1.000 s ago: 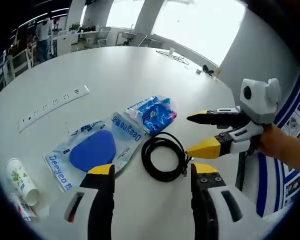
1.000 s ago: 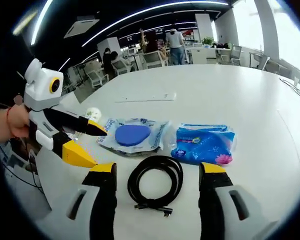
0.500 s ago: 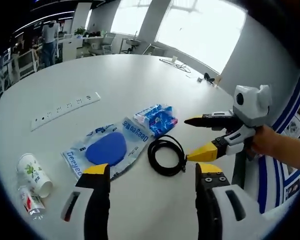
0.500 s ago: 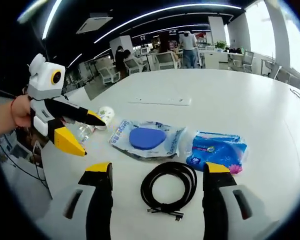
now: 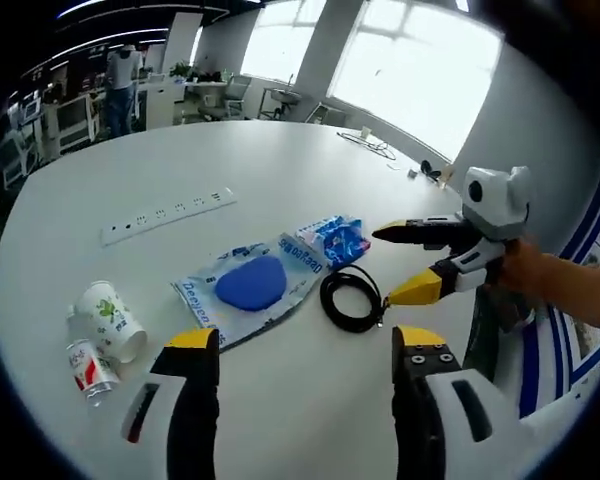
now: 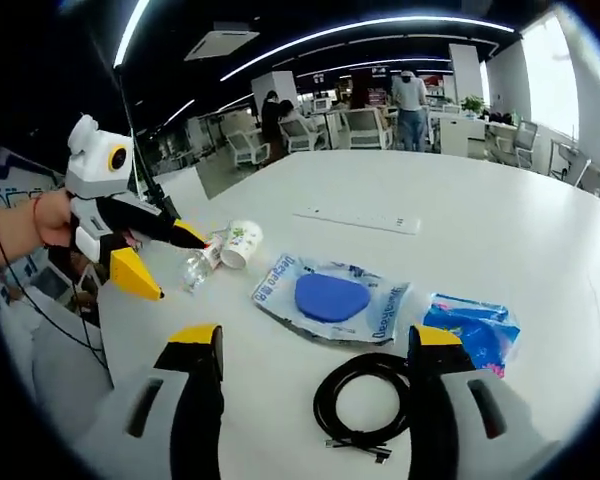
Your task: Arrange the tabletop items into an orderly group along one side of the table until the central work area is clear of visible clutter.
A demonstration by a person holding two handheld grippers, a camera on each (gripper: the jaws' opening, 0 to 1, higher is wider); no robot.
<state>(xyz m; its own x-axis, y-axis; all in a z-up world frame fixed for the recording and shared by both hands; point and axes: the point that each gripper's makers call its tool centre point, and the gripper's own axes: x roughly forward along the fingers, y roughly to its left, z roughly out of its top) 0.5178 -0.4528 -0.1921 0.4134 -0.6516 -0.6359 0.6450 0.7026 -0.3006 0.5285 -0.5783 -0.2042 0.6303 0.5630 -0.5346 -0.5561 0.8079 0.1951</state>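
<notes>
On the white round table (image 5: 280,165) lie a black coiled cable (image 5: 350,298), a clear bag with a blue pad (image 5: 252,285) and a blue tissue pack (image 5: 338,238). Further left are a white power strip (image 5: 168,215), a tipped paper cup (image 5: 110,318) and a small bottle (image 5: 88,368). My left gripper (image 5: 306,340) hangs open above the near table edge. My right gripper (image 5: 385,266) is open just right of the cable. In the right gripper view the cable (image 6: 365,405) lies between my right gripper's (image 6: 315,336) jaws, and the left gripper (image 6: 177,265) is open beside the cup (image 6: 240,243).
Behind the bag (image 6: 332,298) runs the power strip (image 6: 358,218); the tissue pack (image 6: 475,328) is at the right. A thin wire and small items (image 5: 370,145) lie at the table's far edge. Chairs, desks and standing people fill the room beyond.
Both views have pulled back from the table, so everything looks smaller. The cup and bottle now show fully. No item has shifted; both grippers stay open.
</notes>
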